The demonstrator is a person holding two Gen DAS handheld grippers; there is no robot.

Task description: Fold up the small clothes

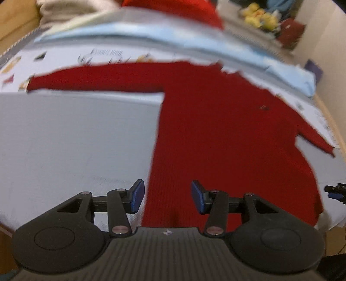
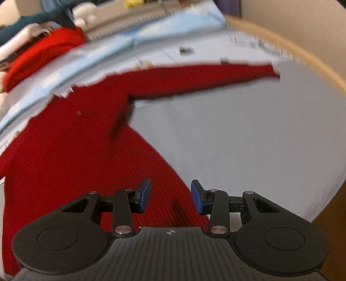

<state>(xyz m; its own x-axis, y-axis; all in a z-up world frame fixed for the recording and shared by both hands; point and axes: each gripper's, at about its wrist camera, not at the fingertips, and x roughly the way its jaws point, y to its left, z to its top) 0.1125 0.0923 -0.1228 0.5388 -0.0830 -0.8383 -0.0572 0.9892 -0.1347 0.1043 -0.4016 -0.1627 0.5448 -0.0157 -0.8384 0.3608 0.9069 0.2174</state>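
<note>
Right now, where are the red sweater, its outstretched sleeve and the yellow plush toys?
red sweater (image 1: 227, 134): left wrist view, middle of its body.
outstretched sleeve (image 2: 205, 79): right wrist view, midway along the arm.
yellow plush toys (image 1: 261, 17): left wrist view, middle of the blurred heap at the back.

The sweater (image 1: 227, 134) lies flat on the sheet (image 1: 75, 140), spread with its hem toward six o'clock and its neck toward twelve. In the left wrist view one sleeve (image 1: 97, 79) runs out toward nine o'clock, and the other sleeve (image 1: 313, 140) reaches toward three. The left gripper (image 1: 167, 195) sits at six o'clock over the hem's nine o'clock corner, one finger over the sheet, one over the sweater. The right gripper (image 2: 170, 195) sits at six o'clock over the hem's three o'clock edge. Behind the neck, toward twelve, lies a printed cloth (image 1: 64, 58), then a folded blanket (image 1: 151, 36), with another garment (image 2: 43, 56) beyond.
</note>
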